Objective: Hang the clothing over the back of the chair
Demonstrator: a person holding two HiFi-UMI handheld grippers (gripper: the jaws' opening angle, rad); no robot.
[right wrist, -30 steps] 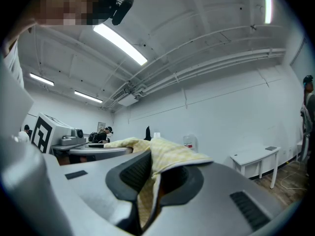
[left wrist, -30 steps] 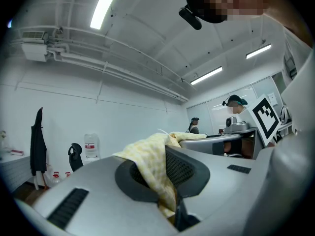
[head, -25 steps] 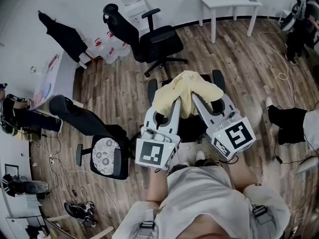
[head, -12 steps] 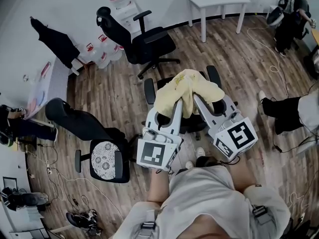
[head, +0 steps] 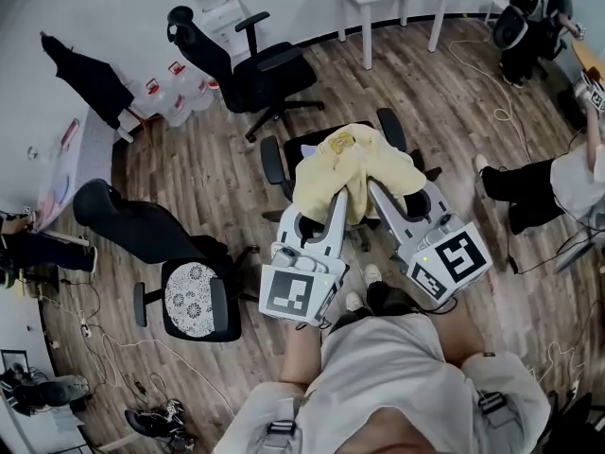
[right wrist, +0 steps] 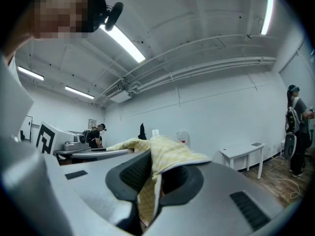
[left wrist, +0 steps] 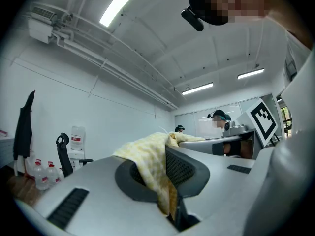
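Shifted forward since earlier, yellow clothing (head: 350, 164) above chair (head: 272, 159); left gripper (head: 337, 197), right gripper (head: 372, 188) each narrow, clamped on its fabric.

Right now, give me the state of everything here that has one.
yellow clothing, bunched, held up by both tongs
left tongs, shut on the yellow clothing
right tongs, shut on the yellow clothing
near chair, upright, under the clothing
far chair, upright, empty
black jacket, hanging up
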